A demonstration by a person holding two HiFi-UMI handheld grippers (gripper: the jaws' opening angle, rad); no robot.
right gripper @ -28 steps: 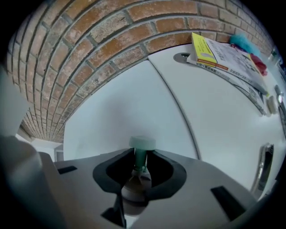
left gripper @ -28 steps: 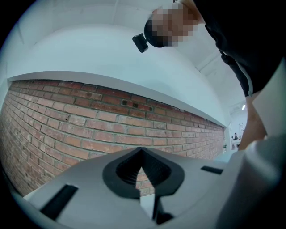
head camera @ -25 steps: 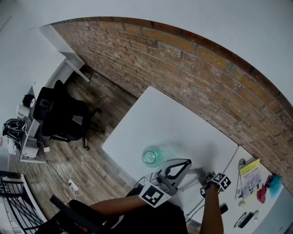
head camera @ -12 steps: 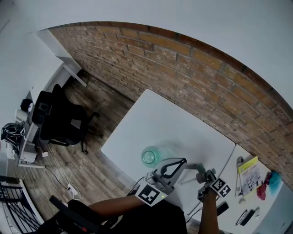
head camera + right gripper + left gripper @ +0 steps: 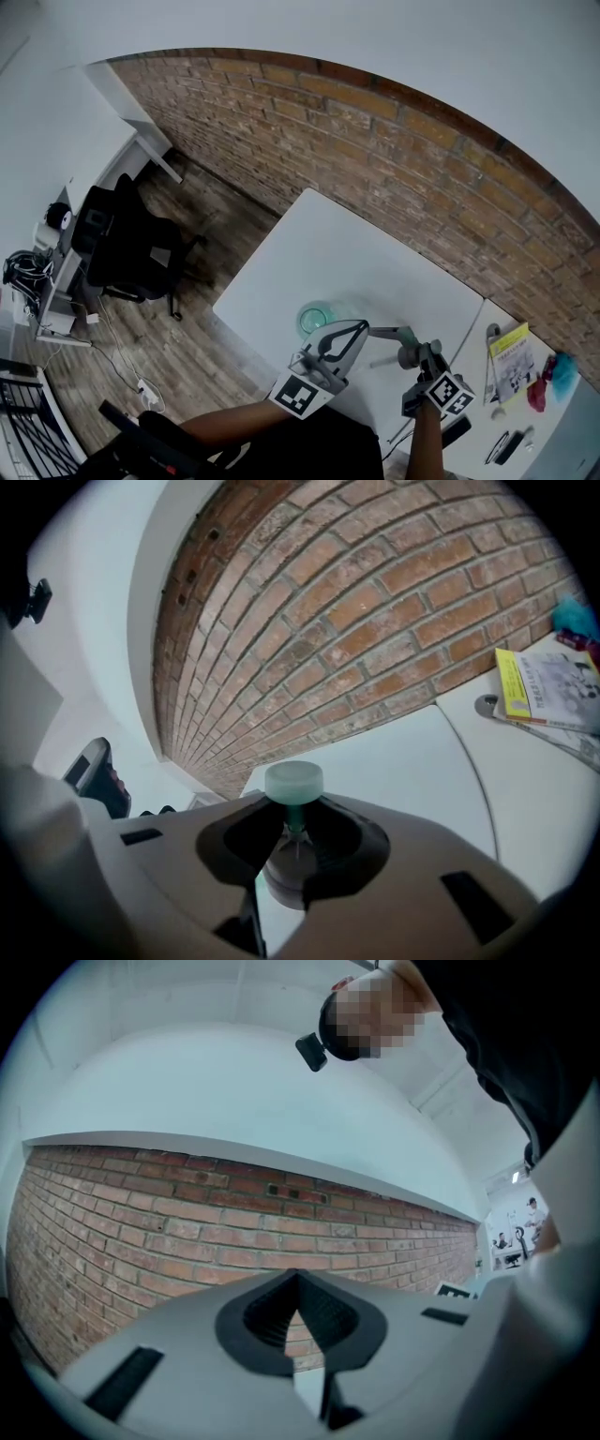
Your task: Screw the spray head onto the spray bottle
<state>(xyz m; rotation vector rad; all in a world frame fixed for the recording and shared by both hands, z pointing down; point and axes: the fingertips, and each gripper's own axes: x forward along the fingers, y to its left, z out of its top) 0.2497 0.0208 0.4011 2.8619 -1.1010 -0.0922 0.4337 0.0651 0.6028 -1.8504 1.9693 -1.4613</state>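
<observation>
Head view: the spray bottle (image 5: pixel 314 319) stands upright on the white bench (image 5: pixel 356 253), mouth up. My left gripper (image 5: pixel 361 327) sits just right of the bottle. Further right, my right gripper (image 5: pixel 405 345) carries the spray head (image 5: pixel 403 335) clear of it.

Left gripper view: jaws pressed together, empty, aimed at the brick wall (image 5: pixel 187 1232).

Right gripper view: jaws narrow, clamped on the spray head. Its long axis runs away along the jaws, pale cap farthest, grey collar nearest.
</observation>
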